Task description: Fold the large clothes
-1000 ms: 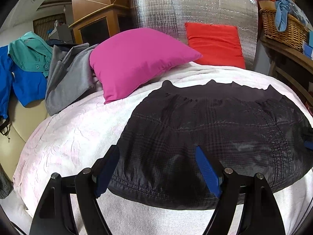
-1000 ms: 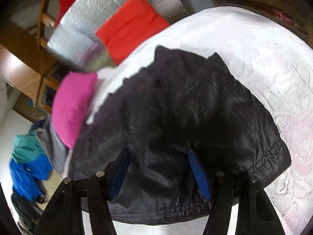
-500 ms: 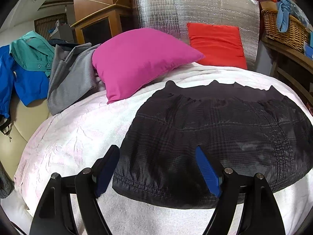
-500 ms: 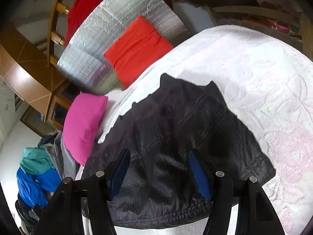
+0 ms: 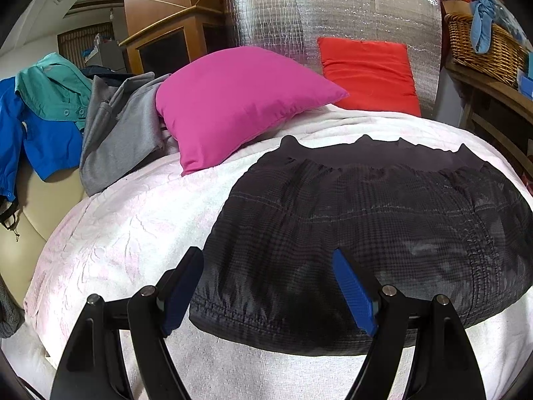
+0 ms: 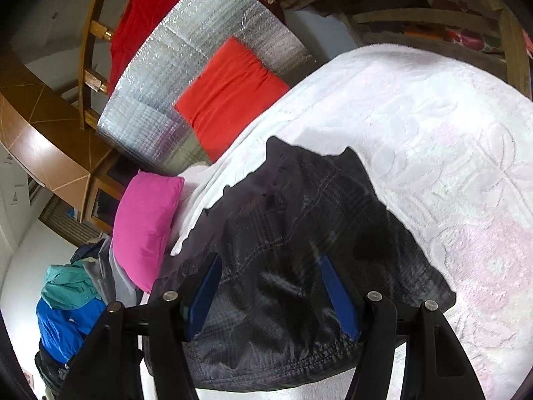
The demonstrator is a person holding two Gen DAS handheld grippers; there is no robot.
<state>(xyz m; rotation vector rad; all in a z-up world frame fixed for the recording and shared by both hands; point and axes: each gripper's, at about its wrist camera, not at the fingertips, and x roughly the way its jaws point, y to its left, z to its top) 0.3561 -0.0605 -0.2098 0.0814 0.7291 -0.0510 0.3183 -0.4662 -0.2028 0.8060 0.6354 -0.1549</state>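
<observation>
A dark checked garment (image 5: 366, 230) with a black waistband at its far edge lies spread flat on a white patterned bedspread (image 5: 126, 233). My left gripper (image 5: 269, 266) hangs open above the garment's near left hem, nothing between its blue pads. In the right wrist view the same garment (image 6: 299, 250) fills the middle. My right gripper (image 6: 269, 276) stands open over its near hem; the jaws are apart and I see no cloth pinched.
A pink pillow (image 5: 233, 106) and a red cushion (image 5: 366, 73) sit at the bed's far end before a silver foil panel (image 5: 333, 23). Grey, teal and blue clothes (image 5: 66, 113) pile at the left. A wicker basket (image 5: 479, 43) stands on a wooden shelf at the right.
The right wrist view has pulled back, risen and rolled, so the garment looks smaller and more bedspread shows. The left gripper has stayed put.
</observation>
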